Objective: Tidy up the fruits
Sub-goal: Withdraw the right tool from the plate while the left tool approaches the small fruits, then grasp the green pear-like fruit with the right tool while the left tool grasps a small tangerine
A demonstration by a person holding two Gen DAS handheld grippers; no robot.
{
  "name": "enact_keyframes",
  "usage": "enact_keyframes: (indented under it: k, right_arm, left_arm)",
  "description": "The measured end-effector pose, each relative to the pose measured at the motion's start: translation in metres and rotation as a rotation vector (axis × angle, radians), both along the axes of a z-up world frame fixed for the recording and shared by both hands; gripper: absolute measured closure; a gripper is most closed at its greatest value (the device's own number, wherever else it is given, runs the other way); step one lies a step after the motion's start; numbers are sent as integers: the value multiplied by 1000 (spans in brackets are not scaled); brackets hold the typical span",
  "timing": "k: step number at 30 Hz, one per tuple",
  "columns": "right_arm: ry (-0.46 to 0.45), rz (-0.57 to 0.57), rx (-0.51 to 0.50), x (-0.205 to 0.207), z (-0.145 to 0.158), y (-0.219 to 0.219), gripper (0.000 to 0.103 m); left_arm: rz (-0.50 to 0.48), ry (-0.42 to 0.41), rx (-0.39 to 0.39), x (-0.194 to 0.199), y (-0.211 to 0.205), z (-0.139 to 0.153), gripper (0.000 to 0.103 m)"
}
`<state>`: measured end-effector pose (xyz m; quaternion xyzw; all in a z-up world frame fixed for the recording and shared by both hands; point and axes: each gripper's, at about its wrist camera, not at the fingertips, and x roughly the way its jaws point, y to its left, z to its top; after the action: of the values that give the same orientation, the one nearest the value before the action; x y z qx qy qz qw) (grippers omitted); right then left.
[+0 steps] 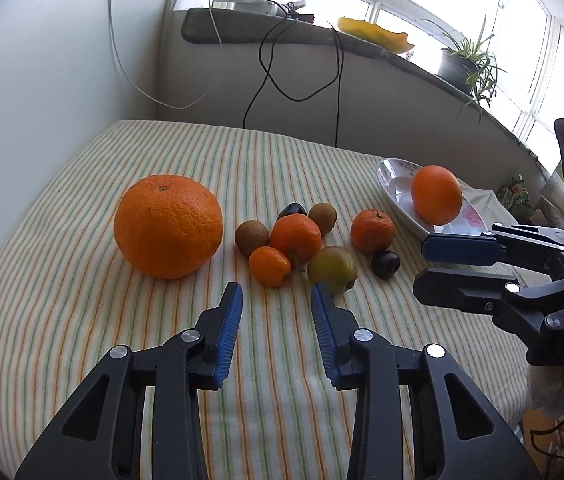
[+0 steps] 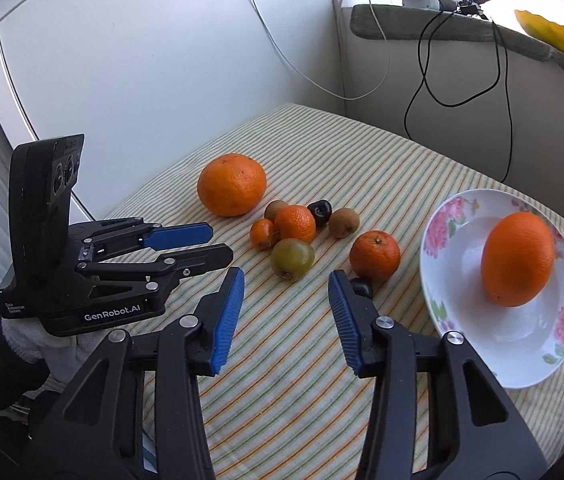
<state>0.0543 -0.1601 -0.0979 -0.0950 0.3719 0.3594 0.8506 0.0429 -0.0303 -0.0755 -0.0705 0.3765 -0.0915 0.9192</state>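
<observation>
While both tools hover over the striped cloth [image 1: 82, 272] that covers the bench, neither grasps anything: the left hand-held gripper [image 1: 276, 292] has its blue pads apart with only cloth between them, and the right hand-held gripper [image 2: 286, 280] is likewise released, its jaws standing apart over bare cloth. Taking the flowered plate [image 2: 461, 356] as the landmark, one orange [image 2: 517, 258] already lies inside it, resting on the white bottom. Just beside the plate's rim, on the cloth, sits a mandarin [image 2: 375, 256], and a dark plum [image 2: 361, 287] touches that mandarin on the side nearer the right tool, partly hidden behind its pad. Farther from the plate lies a tight cluster: a greenish round fruit [image 2: 292, 259], a second mandarin [image 2: 295, 223], a small orange fruit [image 2: 262, 233], two brown kiwis [image 2: 344, 222] [image 2: 274, 209] and another dark plum [image 2: 319, 211], most of them touching one another. Farthest from the plate, beyond the cluster, stands the large orange [image 2: 232, 184], apart from the rest. In the left wrist view the right tool reaches in just short of the plate's near rim, touching nothing. Behind the plate a windowsill [image 1: 321, 38] carries a potted plant [image 1: 465, 60], and black cables [image 1: 301, 76] hang down.
</observation>
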Motion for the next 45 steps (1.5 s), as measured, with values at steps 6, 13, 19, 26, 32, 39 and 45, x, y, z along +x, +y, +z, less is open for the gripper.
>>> enact_keyframes:
  k: [6,13,19,26,32,39,45]
  right_arm:
    - [10,14,-27,11,-9,13,58]
    - [45,0,-32,29,-20,20,59]
    - [74,1,-21,40,-25,23,60]
    - [102,10,-18,48,-31,29,60]
    - [122,5,-14,54,-38,31,60]
    - [153,2,1,62,-44,30,62]
    - [157,10,1,60,-43,34,68]
  left_arm:
    - [-14,16,24,10,1,-5,69]
    - [-44,31,49,20,-1,-9,73]
    - [-59,37,63,27,-1,-10,73]
    - [-83,52,72,33,-3,-12,73]
    - [-97,72,43,37,1,-15,73]
    - [-105,76,32,38,4,-14,76]
    - [-105,73,31,38,2,-15,76]
